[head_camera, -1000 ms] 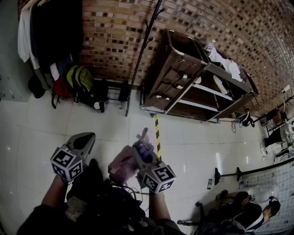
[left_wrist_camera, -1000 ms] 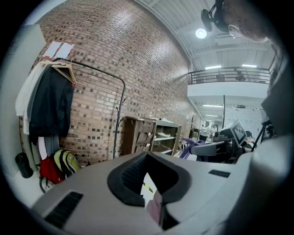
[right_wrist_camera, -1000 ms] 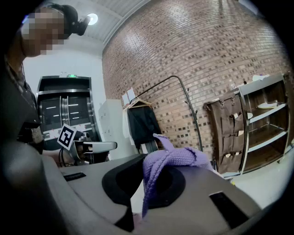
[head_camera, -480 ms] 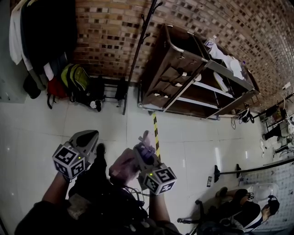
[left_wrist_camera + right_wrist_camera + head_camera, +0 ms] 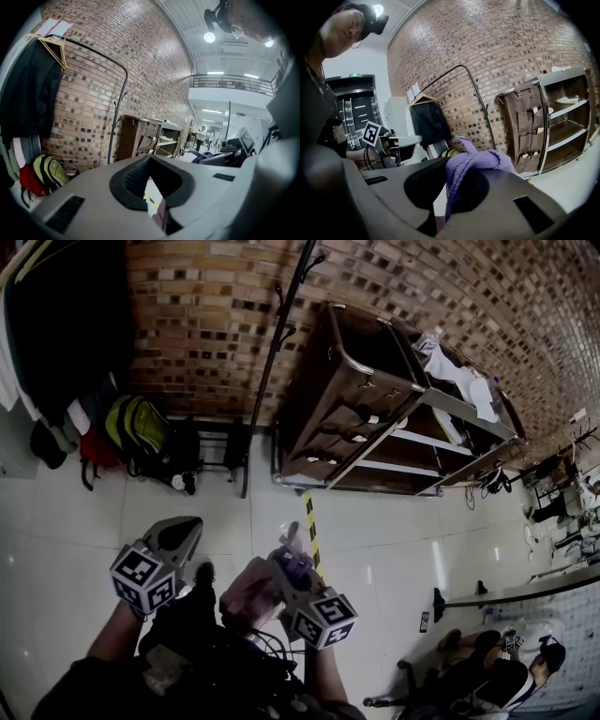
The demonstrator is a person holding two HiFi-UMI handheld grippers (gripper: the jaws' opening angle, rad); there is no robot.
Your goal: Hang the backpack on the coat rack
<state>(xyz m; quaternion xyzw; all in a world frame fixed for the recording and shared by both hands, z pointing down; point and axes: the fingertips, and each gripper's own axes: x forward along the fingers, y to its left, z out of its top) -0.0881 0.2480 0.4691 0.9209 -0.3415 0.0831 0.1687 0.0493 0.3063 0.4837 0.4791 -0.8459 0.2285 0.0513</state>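
Note:
The coat rack (image 5: 271, 364) is a thin black pole with hooks at its top, standing against the brick wall; it also shows as the coat rack (image 5: 112, 136) and the coat rack (image 5: 486, 121) in the gripper views. A pink and purple backpack (image 5: 249, 591) hangs in front of me, low in the head view. My right gripper (image 5: 287, 546) is shut on its purple woven strap (image 5: 477, 160), which drapes over the right gripper (image 5: 450, 180). My left gripper (image 5: 182, 532) floats to the left of the bag; the left gripper (image 5: 151, 165) looks shut, with nothing seen between its fingers.
A clothes rail with dark garments (image 5: 66, 324) fills the left, with a green backpack (image 5: 137, 427) and a red bag (image 5: 90, 446) on the floor beneath. A brown shelf cart (image 5: 375, 399) stands right of the rack. Yellow-black tape (image 5: 310, 531) marks the tiles. A person sits at lower right (image 5: 487, 662).
Both grippers and the backpack have advanced toward the brick wall; the coat rack, the shelf cart and the bags now look nearer. The grip on the strap is unchanged.

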